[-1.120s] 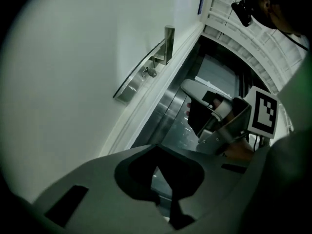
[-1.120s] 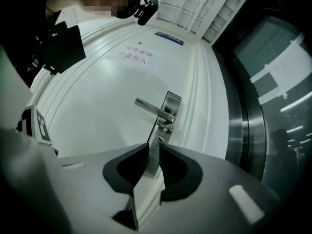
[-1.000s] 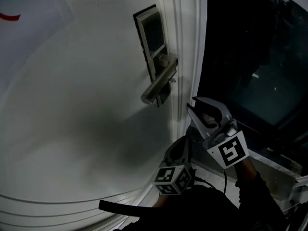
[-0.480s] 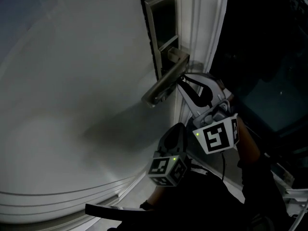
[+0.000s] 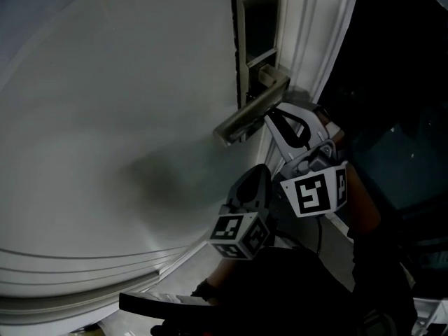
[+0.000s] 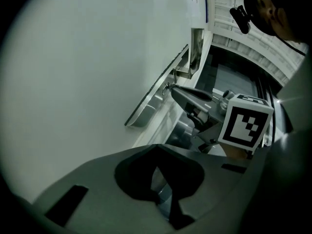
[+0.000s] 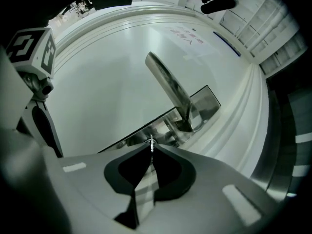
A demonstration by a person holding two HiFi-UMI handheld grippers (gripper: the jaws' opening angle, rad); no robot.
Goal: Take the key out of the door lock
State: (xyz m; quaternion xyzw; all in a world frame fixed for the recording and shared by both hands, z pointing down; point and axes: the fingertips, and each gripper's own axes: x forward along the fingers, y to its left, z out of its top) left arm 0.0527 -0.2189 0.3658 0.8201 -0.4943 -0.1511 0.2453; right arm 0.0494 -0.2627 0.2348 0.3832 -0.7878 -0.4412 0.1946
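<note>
Right gripper (image 5: 270,117) is up at the lock, tucked just beneath the lever handle (image 5: 252,109) on the white door (image 5: 119,103), with its marker cube (image 5: 315,191) trailing back toward 5 o'clock in the head view. In the right gripper view the jaws are clamped tight on the key (image 7: 151,144): a thin, toothed metal edge pokes out from between the tips at 12 o'clock, right against the shiny lock plate (image 7: 204,101). Whether the blade sits inside the keyhole can't be told from here. The handle juts out from the plate toward 11 o'clock in that same view, well above the jaws. Over to the left gripper (image 5: 259,177): it hangs low beside the door, at 7 o'clock of the right one and apart from it, touching nothing. In its own view the left jaws are pressed together with nothing between them, and they point up along the door face, with the other gripper's marker cube in view at 3 o'clock and the handle and plate seen edge-on at 12 o'clock. In the head view the dark lock plate runs up the door edge above the handle.
</note>
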